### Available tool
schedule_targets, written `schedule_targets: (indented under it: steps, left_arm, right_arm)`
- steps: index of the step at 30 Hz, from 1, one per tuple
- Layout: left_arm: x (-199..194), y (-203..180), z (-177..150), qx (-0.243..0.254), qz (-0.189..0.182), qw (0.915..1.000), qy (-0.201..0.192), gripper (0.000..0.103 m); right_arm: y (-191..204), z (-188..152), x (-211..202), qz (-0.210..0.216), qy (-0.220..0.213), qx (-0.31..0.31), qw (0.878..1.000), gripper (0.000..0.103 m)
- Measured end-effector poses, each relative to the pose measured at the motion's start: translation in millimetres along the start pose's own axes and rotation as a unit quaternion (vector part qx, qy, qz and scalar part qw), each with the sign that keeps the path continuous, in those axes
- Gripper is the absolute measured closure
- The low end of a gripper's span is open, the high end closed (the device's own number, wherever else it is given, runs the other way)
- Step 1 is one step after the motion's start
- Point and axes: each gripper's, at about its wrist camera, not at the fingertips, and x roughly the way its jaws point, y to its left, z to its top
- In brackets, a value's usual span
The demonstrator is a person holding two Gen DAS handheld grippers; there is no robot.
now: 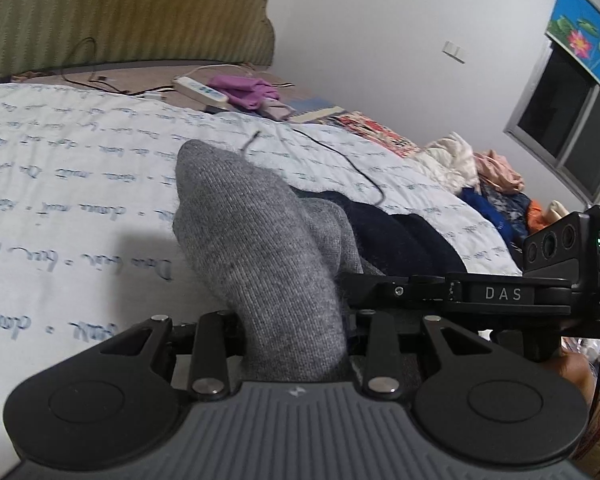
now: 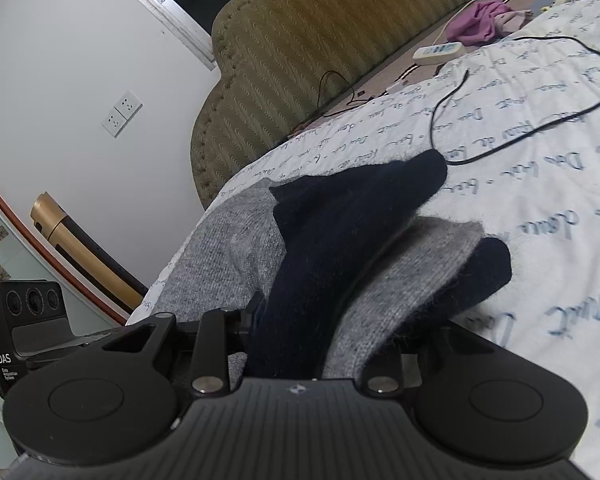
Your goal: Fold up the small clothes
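A grey knit sock with dark navy parts lies over a white bedspread with blue writing (image 1: 60,200). My left gripper (image 1: 292,344) is shut on the sock's grey part (image 1: 252,240), which covers its fingers. The navy part (image 1: 400,240) lies to the right. My right gripper (image 2: 300,344) is shut on the navy part (image 2: 340,232), with grey cloth (image 2: 412,280) beside it; its fingers are hidden. The right gripper's body (image 1: 500,292) shows at the right of the left wrist view, and the left gripper's body (image 2: 20,320) shows at the left of the right wrist view.
A black cable (image 2: 540,120) loops across the bedspread (image 2: 540,240). A white power strip (image 1: 200,90) and purple cloth (image 1: 244,90) lie near the green headboard (image 1: 120,12). A pile of clothes (image 1: 480,176) sits at the bed's far right by a window (image 1: 568,120).
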Motion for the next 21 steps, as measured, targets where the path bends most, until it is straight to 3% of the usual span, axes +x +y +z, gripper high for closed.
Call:
schedule_targets:
  steps: [16, 21]
  left_arm:
    - [30, 31, -6, -0.02, 0.042, 0.9979, 0.046, 0.068]
    - [34, 35, -8, -0.03, 0.048, 0.9968, 0.057, 0.061]
  right_arm:
    - [-19, -3, 49, -0.011, 0.046, 0.02, 0.999, 0.066]
    - [-29, -7, 51, -0.01, 0.048, 0.046, 0.998, 0.061]
